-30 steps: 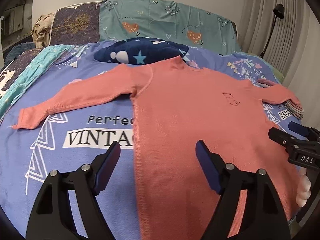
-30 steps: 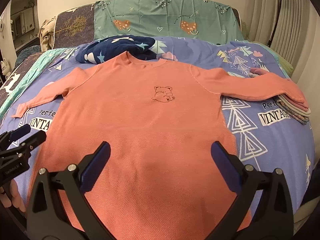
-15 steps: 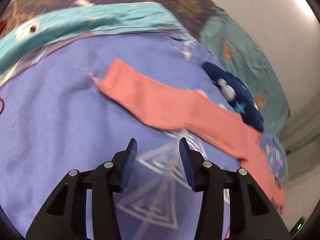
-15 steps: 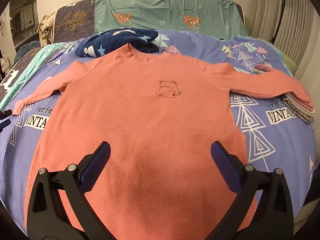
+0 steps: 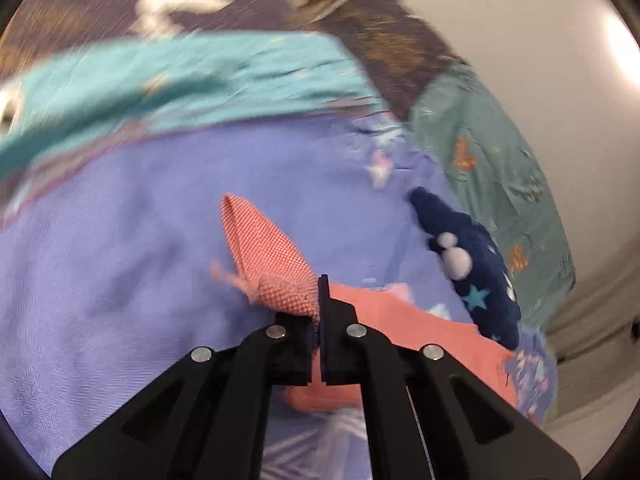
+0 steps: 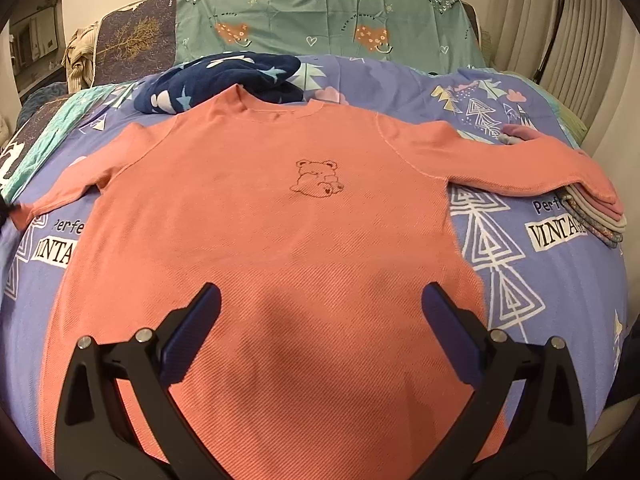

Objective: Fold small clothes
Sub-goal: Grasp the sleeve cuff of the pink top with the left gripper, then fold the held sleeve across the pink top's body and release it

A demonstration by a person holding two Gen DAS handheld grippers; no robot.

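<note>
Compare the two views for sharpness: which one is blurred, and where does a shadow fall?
Left wrist view: bedding smeared by motion blur, sleeve cuff near the left gripper sharper. Right wrist view: sharp, with the right gripper shadowing the shirt.

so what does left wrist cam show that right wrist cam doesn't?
Left wrist only: the left hand-held gripper shut on the salmon shirt's cuff, fabric bunched up at its tips.

Right wrist only: the right hand-held gripper open above the hem, the bear print, the other sleeve resting on a folded stack.

Both: the salmon shirt, the navy star blanket, the purple bedspread.
</note>
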